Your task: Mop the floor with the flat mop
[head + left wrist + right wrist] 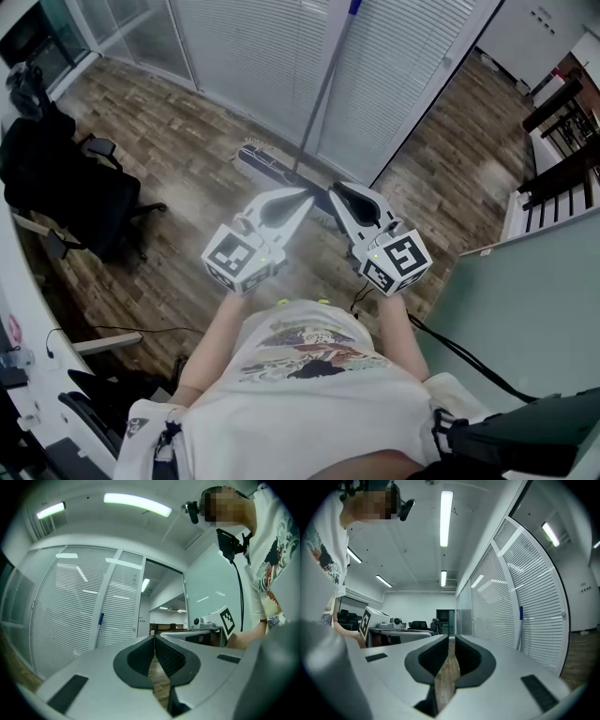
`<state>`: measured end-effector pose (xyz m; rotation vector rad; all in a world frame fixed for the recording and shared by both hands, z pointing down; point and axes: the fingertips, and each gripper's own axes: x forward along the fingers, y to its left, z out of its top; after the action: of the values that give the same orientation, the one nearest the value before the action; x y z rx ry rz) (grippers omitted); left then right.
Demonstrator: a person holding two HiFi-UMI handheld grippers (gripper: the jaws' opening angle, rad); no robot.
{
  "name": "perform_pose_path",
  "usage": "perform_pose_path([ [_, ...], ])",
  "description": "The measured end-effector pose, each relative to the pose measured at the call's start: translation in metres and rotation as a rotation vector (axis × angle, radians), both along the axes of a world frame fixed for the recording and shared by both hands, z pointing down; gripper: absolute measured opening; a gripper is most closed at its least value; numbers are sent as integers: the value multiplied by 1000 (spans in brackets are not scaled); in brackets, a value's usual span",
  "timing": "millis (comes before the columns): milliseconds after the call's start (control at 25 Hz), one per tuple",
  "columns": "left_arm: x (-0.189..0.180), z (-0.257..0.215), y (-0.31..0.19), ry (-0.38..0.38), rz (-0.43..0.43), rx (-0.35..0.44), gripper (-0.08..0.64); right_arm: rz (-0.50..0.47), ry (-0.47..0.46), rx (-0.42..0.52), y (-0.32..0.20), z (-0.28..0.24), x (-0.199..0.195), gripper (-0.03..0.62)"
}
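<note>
Head view: flat mop (322, 94) propped upright against blinds (253, 47), its head on wood floor (187, 159). My left gripper (302, 196) and right gripper (336, 191) held level, tips angled toward each other, mop just beyond them.

Left gripper view: my jaws pressed together, nothing between. Mop off left, well apart.

Right gripper view: jaws closed, empty. Mop off right, by blinds.

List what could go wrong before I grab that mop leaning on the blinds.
The mop handle only leans on the blinds; a nudge may topple it. The left gripper and right gripper are both shut, so they must open first. The black cable trailing at the right could snag.
</note>
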<state>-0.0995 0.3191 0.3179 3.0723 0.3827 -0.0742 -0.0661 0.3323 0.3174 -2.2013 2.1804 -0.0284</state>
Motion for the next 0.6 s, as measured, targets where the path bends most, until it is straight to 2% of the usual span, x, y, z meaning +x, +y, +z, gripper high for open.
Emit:
perform_pose_path([
  [360, -5, 5, -15, -8, -14, -3, 11, -20, 15, -19, -11, 6, -9, 49],
  [600, -8, 6, -27, -6, -29, -9, 11, -45, 40, -63, -26, 13, -19, 49],
])
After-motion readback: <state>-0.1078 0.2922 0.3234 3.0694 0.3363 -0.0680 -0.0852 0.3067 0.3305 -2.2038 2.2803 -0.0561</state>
